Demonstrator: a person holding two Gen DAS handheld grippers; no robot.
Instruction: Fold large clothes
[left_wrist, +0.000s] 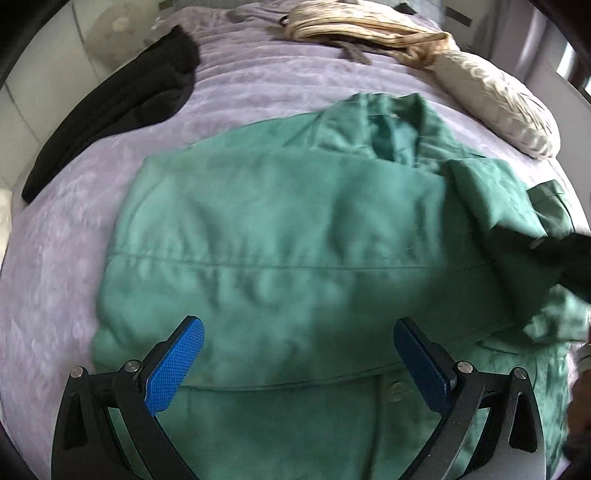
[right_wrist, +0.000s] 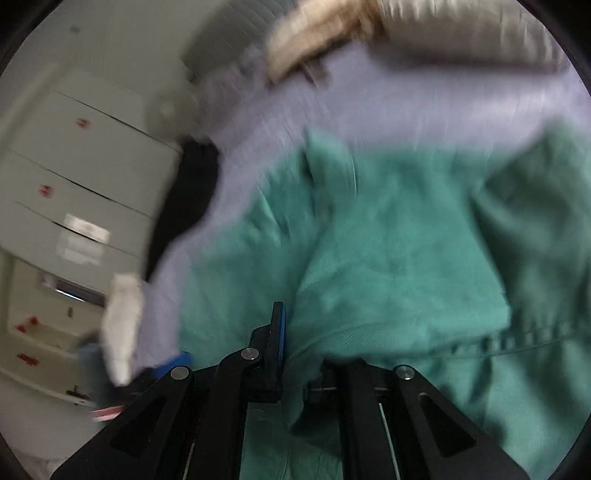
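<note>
A large green garment (left_wrist: 280, 236) lies partly folded on the lavender bedspread (left_wrist: 74, 236). My left gripper (left_wrist: 299, 332) is open above its near part, blue pads (left_wrist: 177, 365) wide apart, holding nothing. My right gripper (right_wrist: 291, 332) is shut on a fold of the green garment (right_wrist: 388, 258) and holds it lifted; the cloth hides its right finger. In the left wrist view the right gripper (left_wrist: 565, 254) shows as a dark shape at the right edge, with the green sleeve draped over it. The right wrist view is blurred by motion.
A black garment (left_wrist: 122, 107) lies at the bed's left edge. A beige pillow (left_wrist: 495, 103) and a cream bundle of cloth (left_wrist: 347, 22) lie at the far end. White drawers (right_wrist: 81, 177) stand left of the bed.
</note>
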